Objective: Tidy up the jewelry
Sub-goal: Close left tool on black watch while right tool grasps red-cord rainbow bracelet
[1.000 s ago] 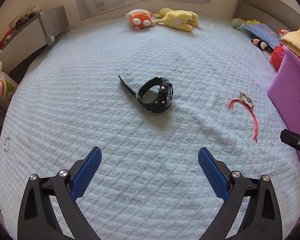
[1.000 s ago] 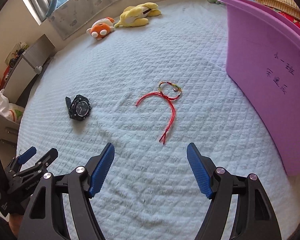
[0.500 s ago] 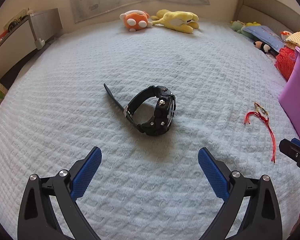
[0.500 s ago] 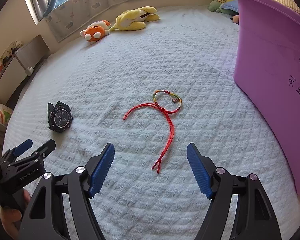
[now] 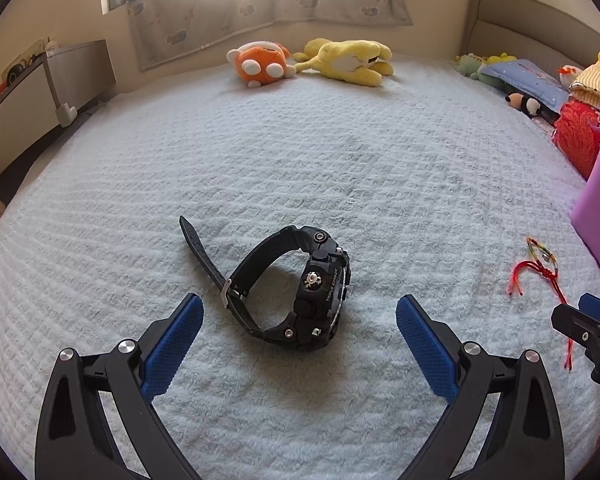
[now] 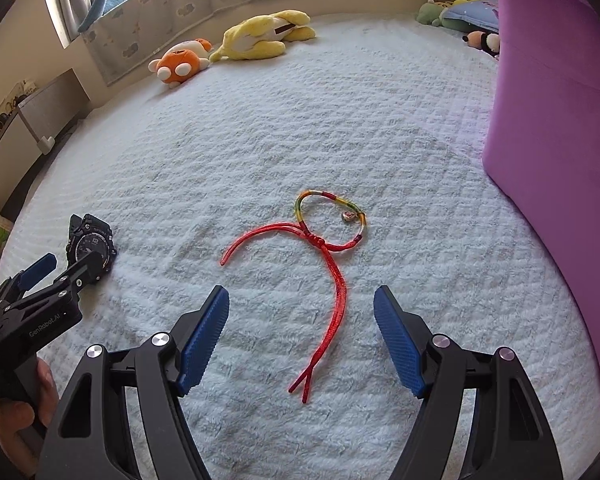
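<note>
The left gripper (image 5: pixel 298 322) is pointing steeply downward, its blue-padded jaws standing wide apart with nothing clamped. The right gripper (image 6: pixel 300 330) is tilting down likewise, jaws spread and empty. A hand (image 6: pixel 28 412) is gripping the left gripper's handle at eight o'clock.

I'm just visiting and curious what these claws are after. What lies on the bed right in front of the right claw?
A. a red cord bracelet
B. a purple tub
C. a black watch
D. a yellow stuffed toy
A. In the right claw's own view, the red cord bracelet lies on the bed just ahead of the open right claw; nothing is gripped.
</note>
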Motion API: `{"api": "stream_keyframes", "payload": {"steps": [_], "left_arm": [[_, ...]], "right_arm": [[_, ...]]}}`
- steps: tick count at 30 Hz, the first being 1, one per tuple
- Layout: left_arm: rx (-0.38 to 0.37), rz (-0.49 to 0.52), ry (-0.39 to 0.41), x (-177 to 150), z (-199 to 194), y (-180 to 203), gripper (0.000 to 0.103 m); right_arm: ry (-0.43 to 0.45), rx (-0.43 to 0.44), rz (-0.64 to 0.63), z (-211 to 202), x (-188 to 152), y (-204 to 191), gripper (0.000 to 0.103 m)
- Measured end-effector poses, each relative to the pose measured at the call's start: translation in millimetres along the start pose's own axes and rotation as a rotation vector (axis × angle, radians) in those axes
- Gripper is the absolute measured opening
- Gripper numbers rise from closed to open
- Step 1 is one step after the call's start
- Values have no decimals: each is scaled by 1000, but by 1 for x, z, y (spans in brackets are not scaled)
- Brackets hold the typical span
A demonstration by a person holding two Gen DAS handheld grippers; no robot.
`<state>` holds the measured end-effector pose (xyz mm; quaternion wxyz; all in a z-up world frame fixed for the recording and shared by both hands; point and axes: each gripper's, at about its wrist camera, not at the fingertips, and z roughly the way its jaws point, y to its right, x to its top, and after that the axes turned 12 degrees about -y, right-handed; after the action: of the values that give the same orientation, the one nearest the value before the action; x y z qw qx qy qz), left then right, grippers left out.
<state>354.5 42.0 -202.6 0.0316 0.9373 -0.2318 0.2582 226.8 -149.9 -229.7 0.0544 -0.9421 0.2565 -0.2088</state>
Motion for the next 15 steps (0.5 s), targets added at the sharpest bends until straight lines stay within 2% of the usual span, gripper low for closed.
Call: {"api": "stream_keyframes", "payload": {"steps": [15], "left_arm": [[1,-17,-53,6,27,1,95]], "right_arm": [[26,-29,-47,21,13,-6,71]]}}
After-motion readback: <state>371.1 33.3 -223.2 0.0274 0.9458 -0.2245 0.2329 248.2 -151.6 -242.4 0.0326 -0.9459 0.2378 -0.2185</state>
